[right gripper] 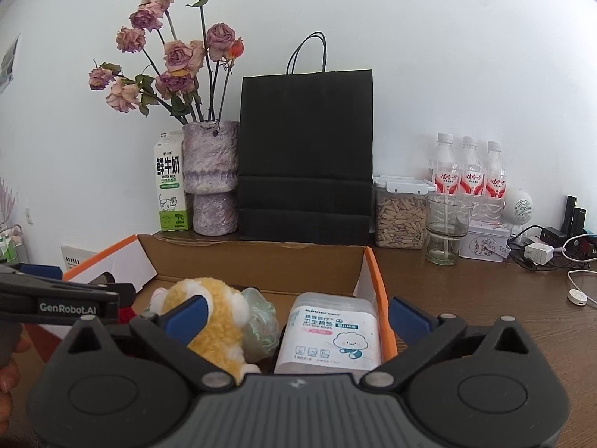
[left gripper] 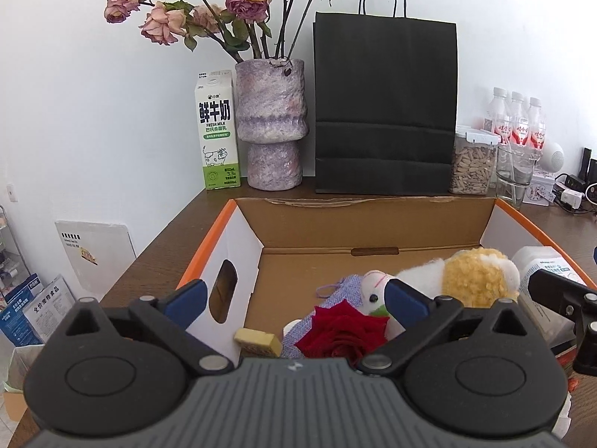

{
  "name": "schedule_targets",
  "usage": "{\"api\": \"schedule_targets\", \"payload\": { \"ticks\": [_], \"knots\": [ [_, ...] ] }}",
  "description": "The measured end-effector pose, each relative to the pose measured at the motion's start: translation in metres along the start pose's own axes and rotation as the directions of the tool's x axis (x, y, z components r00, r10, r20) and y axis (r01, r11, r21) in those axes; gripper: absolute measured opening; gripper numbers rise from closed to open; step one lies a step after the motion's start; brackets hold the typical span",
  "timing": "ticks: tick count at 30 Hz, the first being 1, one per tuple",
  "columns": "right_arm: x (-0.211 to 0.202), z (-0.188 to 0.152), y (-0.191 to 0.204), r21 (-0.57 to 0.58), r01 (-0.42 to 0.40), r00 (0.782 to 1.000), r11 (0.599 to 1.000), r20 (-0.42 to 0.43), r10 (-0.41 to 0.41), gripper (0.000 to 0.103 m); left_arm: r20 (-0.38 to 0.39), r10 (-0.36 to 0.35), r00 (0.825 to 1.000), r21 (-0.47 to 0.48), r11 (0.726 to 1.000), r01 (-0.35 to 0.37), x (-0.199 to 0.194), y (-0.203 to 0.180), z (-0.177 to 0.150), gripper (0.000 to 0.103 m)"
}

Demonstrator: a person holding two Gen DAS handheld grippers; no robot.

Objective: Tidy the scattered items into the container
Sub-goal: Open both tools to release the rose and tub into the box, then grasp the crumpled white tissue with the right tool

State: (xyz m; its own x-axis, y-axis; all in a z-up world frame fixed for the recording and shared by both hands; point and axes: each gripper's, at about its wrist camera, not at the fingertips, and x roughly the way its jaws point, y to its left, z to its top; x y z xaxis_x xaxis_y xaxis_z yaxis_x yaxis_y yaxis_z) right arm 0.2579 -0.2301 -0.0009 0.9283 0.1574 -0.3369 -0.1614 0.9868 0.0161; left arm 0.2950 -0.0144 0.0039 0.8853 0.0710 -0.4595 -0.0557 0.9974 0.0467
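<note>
An open cardboard box [left gripper: 317, 224] with orange rims sits on the brown table; it also shows in the right wrist view [right gripper: 261, 261]. Inside lie a yellow-and-white plush toy [left gripper: 466, 280], a red rose [left gripper: 343, 332], a lavender cloth pouch [left gripper: 347, 287], a small yellow block [left gripper: 257, 341] and a clear cotton-swab box [right gripper: 328, 332]. The plush [right gripper: 212, 317] and a pale green bundle [right gripper: 261, 321] show in the right wrist view. My left gripper [left gripper: 296, 302] is open and empty above the box's near edge. My right gripper [right gripper: 296, 315] is open and empty over the swab box.
Along the back wall stand a milk carton [left gripper: 218, 134], a purple vase [left gripper: 272, 123] of dried roses, a black paper bag [left gripper: 384, 108], a seed jar [right gripper: 401, 216], a glass cup [right gripper: 446, 224], three bottles [right gripper: 468, 171] and chargers with cables [right gripper: 552, 250].
</note>
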Motion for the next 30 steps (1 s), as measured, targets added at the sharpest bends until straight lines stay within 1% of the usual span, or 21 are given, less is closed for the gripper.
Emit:
{"api": "schedule_targets", "payload": {
  "ticks": [6, 11, 16, 23, 30],
  "knots": [
    [-0.007, -0.003, 0.003, -0.013, 0.007, 1.0, 1.0, 0.017, -0.007, 0.103, 0.018, 0.0, 1.0, -0.013, 1.0, 0.0, -0.005, 0.004, -0.002, 0.103],
    [-0.011, -0.006, 0.005, -0.027, 0.011, 1.0, 1.0, 0.027, -0.01, 0.103, 0.017, 0.004, 1.0, -0.028, 1.0, -0.004, -0.006, 0.008, -0.004, 0.103],
    [-0.019, -0.008, 0.008, -0.036, 0.01, 0.999, 0.999, 0.034, -0.008, 0.103, 0.039, 0.011, 0.999, -0.049, 0.999, -0.01, -0.017, 0.014, -0.008, 0.103],
    [-0.044, -0.017, 0.019, -0.068, -0.009, 0.999, 0.998, 0.037, 0.011, 0.103, 0.056, 0.01, 0.998, -0.052, 0.999, -0.007, -0.04, 0.021, -0.02, 0.103],
    [-0.074, -0.034, 0.032, -0.092, -0.046, 0.999, 0.995, -0.004, 0.045, 0.103, 0.042, 0.022, 0.999, -0.038, 0.999, -0.02, -0.065, 0.029, -0.035, 0.103]
  ]
}}
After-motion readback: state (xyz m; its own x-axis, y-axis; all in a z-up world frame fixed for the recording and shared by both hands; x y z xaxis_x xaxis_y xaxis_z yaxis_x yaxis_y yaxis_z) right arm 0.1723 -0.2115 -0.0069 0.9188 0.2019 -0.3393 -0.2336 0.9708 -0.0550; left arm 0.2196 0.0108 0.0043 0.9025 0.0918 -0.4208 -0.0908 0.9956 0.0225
